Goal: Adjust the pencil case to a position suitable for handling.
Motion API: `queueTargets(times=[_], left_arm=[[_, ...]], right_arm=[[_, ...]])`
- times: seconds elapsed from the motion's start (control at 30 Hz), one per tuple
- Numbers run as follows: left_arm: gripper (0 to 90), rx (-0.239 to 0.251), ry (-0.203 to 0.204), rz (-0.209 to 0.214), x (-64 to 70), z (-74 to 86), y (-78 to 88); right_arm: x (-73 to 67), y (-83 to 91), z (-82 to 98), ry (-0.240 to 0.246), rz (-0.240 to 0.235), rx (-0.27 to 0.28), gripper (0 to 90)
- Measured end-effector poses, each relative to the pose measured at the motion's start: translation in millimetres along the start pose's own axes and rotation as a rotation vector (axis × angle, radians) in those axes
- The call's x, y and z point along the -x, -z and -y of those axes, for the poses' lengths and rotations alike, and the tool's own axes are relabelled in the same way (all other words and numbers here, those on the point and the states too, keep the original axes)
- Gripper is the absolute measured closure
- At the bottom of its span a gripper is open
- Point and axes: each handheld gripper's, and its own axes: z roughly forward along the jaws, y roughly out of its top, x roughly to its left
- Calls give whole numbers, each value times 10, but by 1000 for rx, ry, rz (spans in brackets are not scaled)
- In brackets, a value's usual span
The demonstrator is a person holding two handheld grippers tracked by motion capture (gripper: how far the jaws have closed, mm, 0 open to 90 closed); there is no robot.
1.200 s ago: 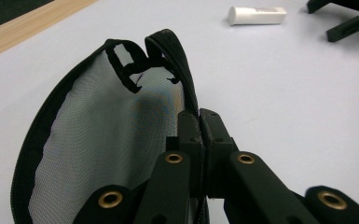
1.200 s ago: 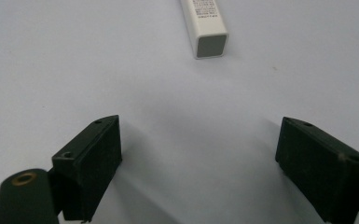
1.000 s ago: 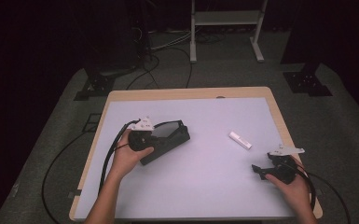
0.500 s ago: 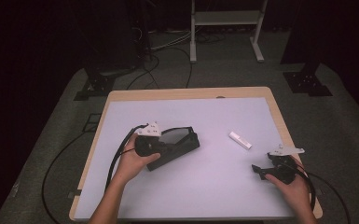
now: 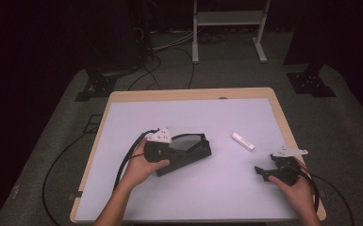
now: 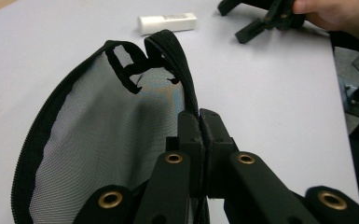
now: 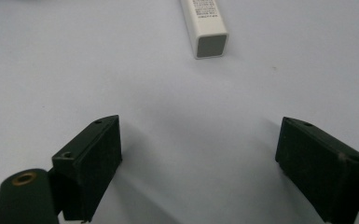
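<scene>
Right gripper view: our right gripper (image 7: 198,163) has its jaws spread wide and empty, the white tube (image 7: 204,23) lying at twelve o'clock, its long axis pointing back at us. Our left gripper (image 5: 162,149) pinches the mesh pouch (image 6: 107,135) mid-table (image 5: 179,113). Beyond, dark floor and cables.

The white box (image 7: 204,25) carries small dark print on its top face, too blurred to read.
</scene>
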Motion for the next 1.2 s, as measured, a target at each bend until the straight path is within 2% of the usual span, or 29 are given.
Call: queueTargets(times=[0.3,0.6,0.9,1.1,1.2], left_arm=[[886,-22,-31,62,116,-53,-175],[885,-46,-57,102,212,-83,-279],[879,-73,-55,119,260,-74,-348],[819,-89,-54,119,269,-65,-367],[756,-90,-53,116,277,-71,-369]], right_arm=[[-2,0,1,1,1,0,133],[-3,1,1,1,2,0,133],[-2,1,1,1,1,0,133],[-2,1,1,1,1,0,133],[-2,1,1,1,1,0,133]])
